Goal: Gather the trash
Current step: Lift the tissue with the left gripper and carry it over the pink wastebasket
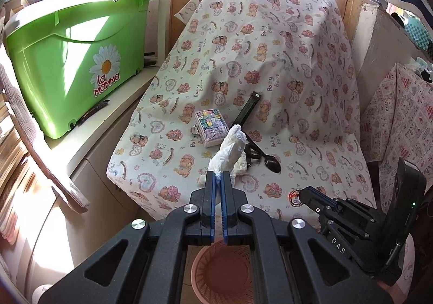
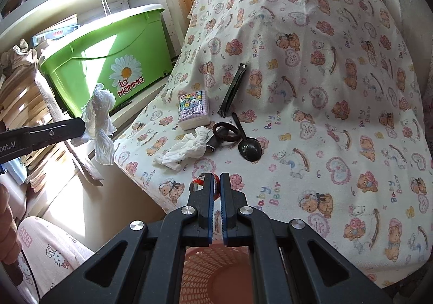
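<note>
My left gripper [image 1: 218,177] is shut on a crumpled white tissue [image 1: 230,149] and holds it in the air above the table's front edge; the tissue also shows in the right wrist view [image 2: 100,120]. My right gripper [image 2: 216,178] is shut on a small red and white wrapper [image 2: 201,182] at the table's front edge. A second crumpled tissue [image 2: 184,151] lies on the bear-print tablecloth [image 2: 324,114]. A pink mesh basket [image 1: 222,274] stands on the floor below both grippers and also shows in the right wrist view [image 2: 216,277].
On the cloth lie a tissue pack [image 2: 193,109], a black sachet [image 2: 232,90], a black spoon [image 2: 249,149] and a dark ring-shaped item [image 2: 224,135]. A green tub [image 1: 73,60] sits on a white counter at left. A wooden door stands behind.
</note>
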Demonstrator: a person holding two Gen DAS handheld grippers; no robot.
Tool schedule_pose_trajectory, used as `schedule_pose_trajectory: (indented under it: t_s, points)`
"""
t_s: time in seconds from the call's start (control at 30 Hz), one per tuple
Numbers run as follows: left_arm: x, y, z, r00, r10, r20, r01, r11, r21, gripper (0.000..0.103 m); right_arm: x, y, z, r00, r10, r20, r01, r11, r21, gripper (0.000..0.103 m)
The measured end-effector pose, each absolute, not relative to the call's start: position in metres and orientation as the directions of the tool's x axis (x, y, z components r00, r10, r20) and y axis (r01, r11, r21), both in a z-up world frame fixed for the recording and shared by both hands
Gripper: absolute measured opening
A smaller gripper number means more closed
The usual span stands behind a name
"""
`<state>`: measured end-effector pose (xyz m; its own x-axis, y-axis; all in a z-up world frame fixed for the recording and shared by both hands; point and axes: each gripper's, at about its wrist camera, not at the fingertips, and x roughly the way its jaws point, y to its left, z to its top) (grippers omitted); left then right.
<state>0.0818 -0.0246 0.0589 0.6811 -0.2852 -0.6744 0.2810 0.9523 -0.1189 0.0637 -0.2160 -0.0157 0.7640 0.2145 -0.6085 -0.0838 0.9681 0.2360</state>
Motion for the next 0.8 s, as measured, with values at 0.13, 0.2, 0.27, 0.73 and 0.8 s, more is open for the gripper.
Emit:
schedule_pose_trajectory:
  t_s: [0.13, 0.2, 0.27, 0.73, 0.8]
  points:
    - [0.06, -0.028, 0.066, 0.707, -0.307, -0.637, 0.282, 0.949, -0.144, 0.003, 0.039, -0.216, 0.0, 0.781, 0.208, -0.589, -0.09, 0.971, 0.223, 0.005]
    - [0.052, -0.032, 0.067, 0.707, -0.322, -0.629, 0.295, 0.943, -0.152, 0.003, 0.025, -0.215, 0.009, 0.789, 0.214, -0.576, -0.099, 0.969, 0.225, 0.005]
    - [0.046, -0.035, 0.066, 0.707, -0.327, -0.627, 0.304, 0.941, -0.148, 0.003, 0.011, -0.213, 0.017, 0.8, 0.219, -0.558, -0.109, 0.969, 0.223, 0.005]
    - [0.021, -0.043, -0.009, 0.623, -0.287, -0.728, 0.267, 0.952, -0.147, 0.003, -0.03, -0.212, -0.009, 0.775, 0.183, -0.605, -0.085, 0.979, 0.187, 0.005]
    - [0.02, -0.045, -0.012, 0.618, -0.283, -0.734, 0.276, 0.952, -0.134, 0.003, -0.029, -0.214, -0.014, 0.765, 0.189, -0.616, -0.078, 0.976, 0.203, 0.005]
